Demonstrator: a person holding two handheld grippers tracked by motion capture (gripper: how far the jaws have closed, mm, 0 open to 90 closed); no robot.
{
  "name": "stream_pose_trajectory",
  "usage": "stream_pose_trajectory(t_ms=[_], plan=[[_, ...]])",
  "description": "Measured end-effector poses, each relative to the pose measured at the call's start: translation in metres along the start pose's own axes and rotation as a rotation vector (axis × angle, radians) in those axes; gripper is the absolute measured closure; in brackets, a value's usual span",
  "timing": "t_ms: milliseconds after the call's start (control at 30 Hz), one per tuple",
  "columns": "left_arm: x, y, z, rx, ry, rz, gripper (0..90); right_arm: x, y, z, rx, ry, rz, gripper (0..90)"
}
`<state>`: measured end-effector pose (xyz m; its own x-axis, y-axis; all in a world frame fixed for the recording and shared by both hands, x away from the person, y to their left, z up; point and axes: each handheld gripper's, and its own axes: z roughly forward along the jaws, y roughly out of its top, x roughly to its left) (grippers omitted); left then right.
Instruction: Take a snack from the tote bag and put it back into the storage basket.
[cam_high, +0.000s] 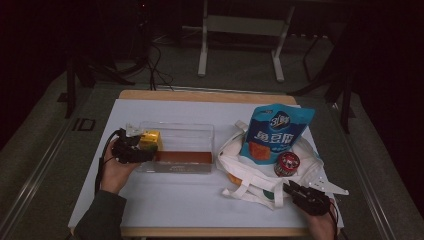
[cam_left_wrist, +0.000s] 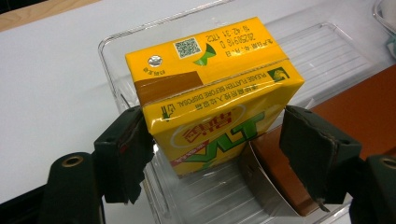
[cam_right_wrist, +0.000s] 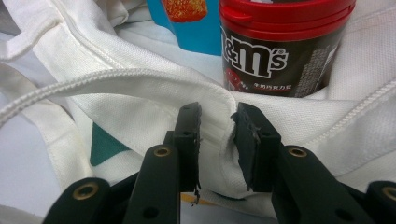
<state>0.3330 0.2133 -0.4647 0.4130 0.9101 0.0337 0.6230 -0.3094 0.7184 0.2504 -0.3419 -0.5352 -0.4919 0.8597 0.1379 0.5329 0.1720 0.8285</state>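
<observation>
A yellow drink carton (cam_high: 150, 140) (cam_left_wrist: 210, 93) hangs tilted over the left end of a clear plastic bin (cam_high: 200, 131) (cam_left_wrist: 116, 51), with my left gripper (cam_high: 142, 150) (cam_left_wrist: 215, 123) shut on its two sides. A flat brown box (cam_high: 182, 156) (cam_left_wrist: 355, 107) lies along the bin's near side. On the right, a white cloth tote bag (cam_high: 250, 175) (cam_right_wrist: 140, 93) holds a blue snack pouch (cam_high: 277, 132) (cam_right_wrist: 196, 32) and a red-lidded M&M's tub (cam_high: 287, 164) (cam_right_wrist: 280, 51). My right gripper (cam_high: 292, 187) (cam_right_wrist: 217, 116) is shut on a fold of the bag's near rim.
A white sheet (cam_high: 165, 200) covers the wooden table, bare between the bin and the front edge. The bag's straps (cam_high: 235, 187) trail toward the front. Beyond the table stand a metal frame (cam_high: 240, 30) and floor cables.
</observation>
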Motion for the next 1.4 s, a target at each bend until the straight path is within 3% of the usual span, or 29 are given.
stream_pose_trajectory(t_ms=[133, 900, 1267, 1400], plan=[[-0.001, -0.002, -0.003, -0.039, 0.04, 0.003, 26.6, 0.0, 0.0, 0.0, 0.0, 0.0, -0.001, 70.3], [-0.001, -0.002, -0.012, -0.082, 0.019, -0.007, 26.2, 0.0, 0.0, 0.0, 0.002, 0.002, 0.001, 70.2], [-0.001, -0.001, -0.023, -0.133, 0.029, -0.014, 26.3, 0.0, 0.0, 0.0, 0.001, 0.002, 0.001, 70.2], [-0.001, 0.001, -0.03, -0.159, 0.011, -0.02, 26.7, 0.0, 0.0, 0.0, 0.001, 0.002, 0.001, 70.2]])
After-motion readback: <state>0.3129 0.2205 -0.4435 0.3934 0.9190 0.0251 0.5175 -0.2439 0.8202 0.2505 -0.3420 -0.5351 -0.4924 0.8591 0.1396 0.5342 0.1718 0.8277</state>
